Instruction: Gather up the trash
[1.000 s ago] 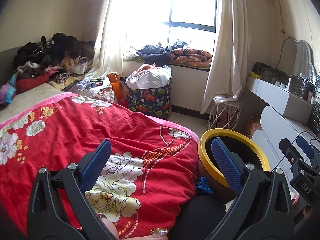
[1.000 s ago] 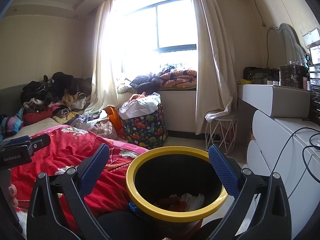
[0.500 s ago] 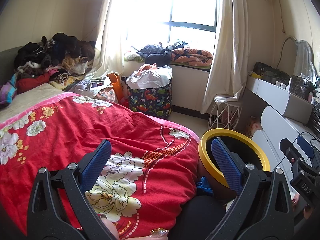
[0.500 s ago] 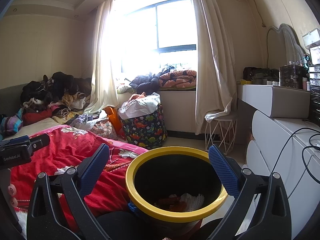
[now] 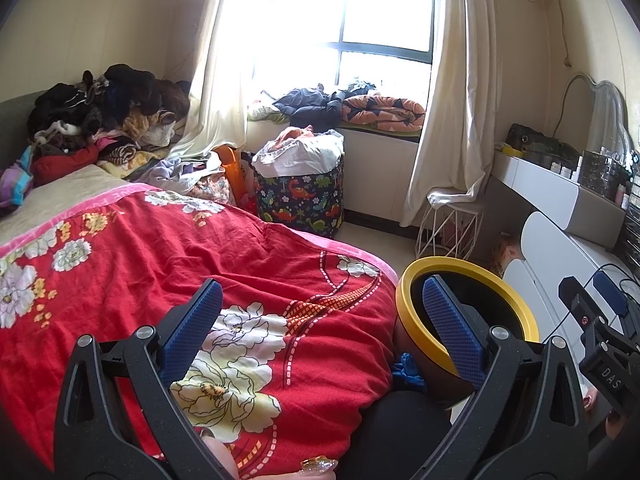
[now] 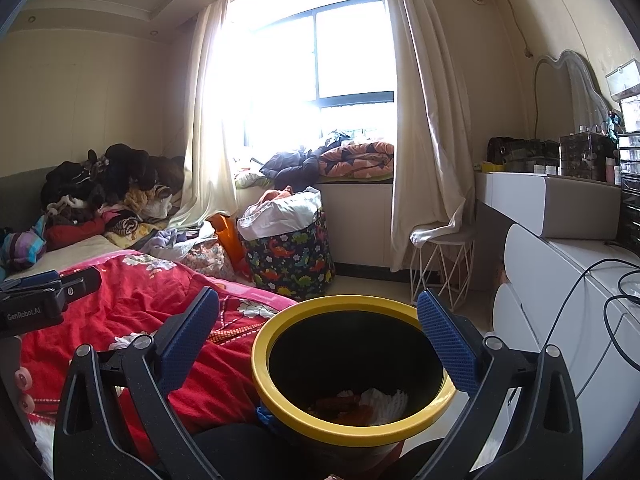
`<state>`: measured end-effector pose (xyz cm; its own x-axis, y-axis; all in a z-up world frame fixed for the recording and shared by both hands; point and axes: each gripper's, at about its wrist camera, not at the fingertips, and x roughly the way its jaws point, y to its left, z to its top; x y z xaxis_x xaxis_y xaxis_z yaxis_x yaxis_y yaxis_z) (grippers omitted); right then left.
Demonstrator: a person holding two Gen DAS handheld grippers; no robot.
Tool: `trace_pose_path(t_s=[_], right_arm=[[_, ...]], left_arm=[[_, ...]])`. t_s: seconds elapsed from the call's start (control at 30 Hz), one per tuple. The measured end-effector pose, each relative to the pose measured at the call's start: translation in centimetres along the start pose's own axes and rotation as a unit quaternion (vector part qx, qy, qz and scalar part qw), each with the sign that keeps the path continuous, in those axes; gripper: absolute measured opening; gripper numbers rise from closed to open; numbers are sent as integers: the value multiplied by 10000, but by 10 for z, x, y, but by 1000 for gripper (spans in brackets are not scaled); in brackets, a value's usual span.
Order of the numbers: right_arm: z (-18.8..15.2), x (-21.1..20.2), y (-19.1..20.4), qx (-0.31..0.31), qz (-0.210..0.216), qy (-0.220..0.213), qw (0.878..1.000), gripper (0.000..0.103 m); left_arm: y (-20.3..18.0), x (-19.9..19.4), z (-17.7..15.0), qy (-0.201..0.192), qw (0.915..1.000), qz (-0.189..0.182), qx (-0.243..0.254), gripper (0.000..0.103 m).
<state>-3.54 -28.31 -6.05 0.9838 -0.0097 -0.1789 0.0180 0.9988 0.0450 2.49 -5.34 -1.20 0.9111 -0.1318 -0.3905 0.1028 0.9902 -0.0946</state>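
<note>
Bin (image 6: 352, 364) dead ahead of right gripper (image 6: 318, 334), right of left gripper (image 5: 320, 324). Both spread wide, gripping nothing. Between pickups, by the look; next calls for spotting loose trash.

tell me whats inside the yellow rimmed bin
In the right wrist view, the bin holds some white crumpled paper and reddish-orange scraps at the bottom. The near rim and dark walls hide the rest of the floor, so anything else there cannot be seen.
</note>
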Motion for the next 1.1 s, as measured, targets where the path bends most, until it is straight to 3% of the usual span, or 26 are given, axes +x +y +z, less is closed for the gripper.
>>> trace_pose_path(t_s=[0.57, 0.73, 0.83, 0.93, 1.0, 1.03, 1.1], right_arm=[[10, -1, 1, -17, 85, -47, 10000, 97], [26, 6, 23, -83, 491, -60, 9987, 97], [38, 17, 61, -182, 1094, 42, 9938, 97], [44, 24, 116, -375, 1822, 225, 9823, 97], [42, 33, 172, -598, 2575, 584, 9627, 97], [39, 37, 200, -716, 2953, 822, 9492, 97], [23, 43, 270, -1056, 3850, 1488, 9047, 97]], left_arm=[[10, -4, -1, 91, 9998, 141, -72, 92], [37, -15, 1, 56, 9987, 420, -283, 92], [69, -26, 2, 81, 9956, 706, -616, 92], [127, -45, -3, 111, 9836, 1368, -1175, 92], [180, -62, -12, 215, 9675, 2011, -1519, 92], [214, -74, -22, 270, 9529, 2487, -1715, 92], [270, -91, -40, 544, 9223, 3269, -1989, 92]])
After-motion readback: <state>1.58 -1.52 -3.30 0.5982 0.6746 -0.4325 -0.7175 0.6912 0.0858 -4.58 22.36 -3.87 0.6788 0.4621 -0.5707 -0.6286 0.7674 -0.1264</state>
